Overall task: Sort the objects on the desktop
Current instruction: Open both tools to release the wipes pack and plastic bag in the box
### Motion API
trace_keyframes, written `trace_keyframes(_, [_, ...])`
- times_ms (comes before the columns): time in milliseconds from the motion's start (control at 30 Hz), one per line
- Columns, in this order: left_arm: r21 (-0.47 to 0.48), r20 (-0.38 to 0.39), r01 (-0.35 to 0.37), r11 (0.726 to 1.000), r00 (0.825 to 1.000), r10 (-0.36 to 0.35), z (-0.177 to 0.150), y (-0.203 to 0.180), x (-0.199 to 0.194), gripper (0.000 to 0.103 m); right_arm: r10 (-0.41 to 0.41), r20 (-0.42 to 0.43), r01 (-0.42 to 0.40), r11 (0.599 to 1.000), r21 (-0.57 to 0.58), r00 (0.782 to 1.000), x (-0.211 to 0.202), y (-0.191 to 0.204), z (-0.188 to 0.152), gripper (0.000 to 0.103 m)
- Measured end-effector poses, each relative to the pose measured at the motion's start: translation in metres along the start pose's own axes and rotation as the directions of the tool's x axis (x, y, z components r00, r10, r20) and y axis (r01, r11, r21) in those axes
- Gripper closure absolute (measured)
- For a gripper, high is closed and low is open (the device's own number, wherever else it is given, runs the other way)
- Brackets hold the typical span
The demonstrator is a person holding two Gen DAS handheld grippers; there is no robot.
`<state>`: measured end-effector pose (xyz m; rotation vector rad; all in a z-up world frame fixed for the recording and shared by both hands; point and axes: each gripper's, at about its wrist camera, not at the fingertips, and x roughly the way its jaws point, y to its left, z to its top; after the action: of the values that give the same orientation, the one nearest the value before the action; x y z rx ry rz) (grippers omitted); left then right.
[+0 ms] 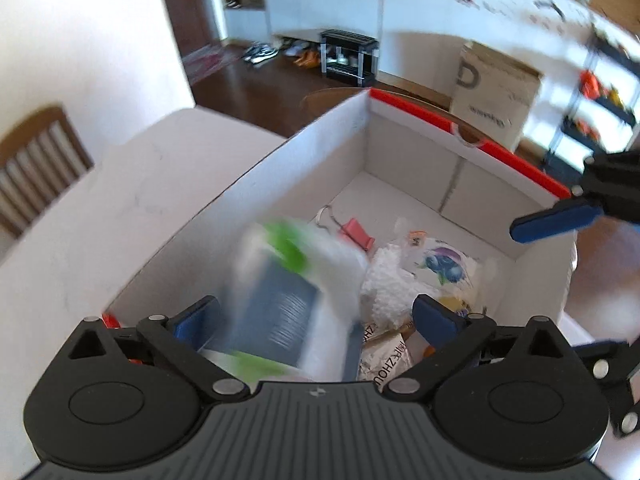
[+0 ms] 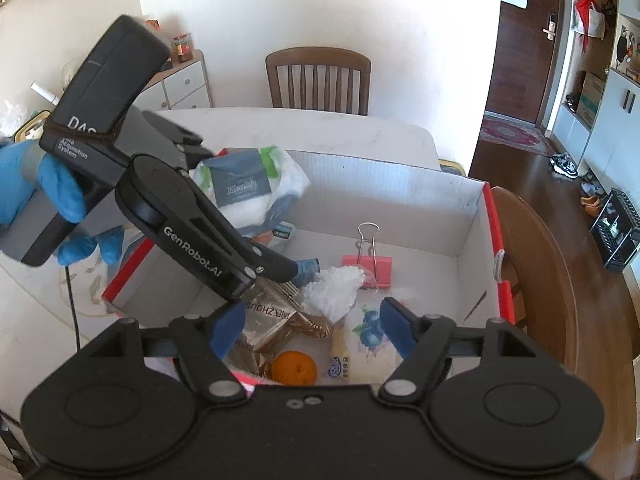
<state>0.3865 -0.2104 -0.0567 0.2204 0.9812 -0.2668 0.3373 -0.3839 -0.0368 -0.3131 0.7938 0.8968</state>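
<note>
Both our grippers, left gripper (image 1: 316, 312) and right gripper (image 2: 310, 328), gape wide, gripping nothing; tissue pack (image 2: 250, 186) sits blurred at centre-left inside the box (image 2: 472, 216), whose right half lies bare.

The setting is showing as a home, in a dining area opening onto an entryway. A wooden slat-back chair (image 2: 318, 80) is standing at 12 o'clock against a white table (image 2: 280, 128). At 10 o'clock, a white drawer cabinet (image 2: 182, 86) is carrying jars. A dark wooden door (image 2: 528, 40) with a handle lock is standing at 2 o'clock, above a patterned rug (image 2: 510, 134). Shoes (image 2: 564, 164) and a black shoe rack (image 2: 618, 226) are lining the wood floor (image 2: 560, 216) at 3 o'clock.
</note>
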Motion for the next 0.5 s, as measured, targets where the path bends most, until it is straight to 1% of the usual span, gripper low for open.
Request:
trace_keyframes(67, [-0.013,-0.025,0.058,0.998,0.998,-0.059,0.002,0.003,-0.001,0.0,0.004,0.0,-0.004,1.0,0.006,1.0,-0.003,-0.001,-0.004,0.028])
trace_keyframes(133, [-0.035,-0.032,0.087,0.996,0.996,-0.088,0.002,0.007,-0.002,0.0,0.0,0.008,0.0,1.0,0.02,1.0,-0.006,-0.002,-0.006,0.026])
trace_keyframes(233, [-0.024,-0.024,0.065,0.998,0.998,-0.066,0.001,0.007,-0.006,0.0,-0.003,0.022,0.002,0.999,0.054,1.0,-0.013,-0.008,-0.008,0.026])
trace_keyframes(333, [-0.041,-0.015,0.059,0.997,0.998,-0.059,-0.003,0.01,-0.01,0.0,-0.006,0.036,0.003,0.997,0.077,0.999,-0.018,-0.012,-0.008,0.026])
trace_keyframes(500, [-0.081,0.041,0.038,0.996,0.999,-0.035,-0.016,0.016,-0.033,0.0,-0.002,0.054,-0.002,0.998,0.07,0.999,-0.026,-0.009,-0.004,0.026])
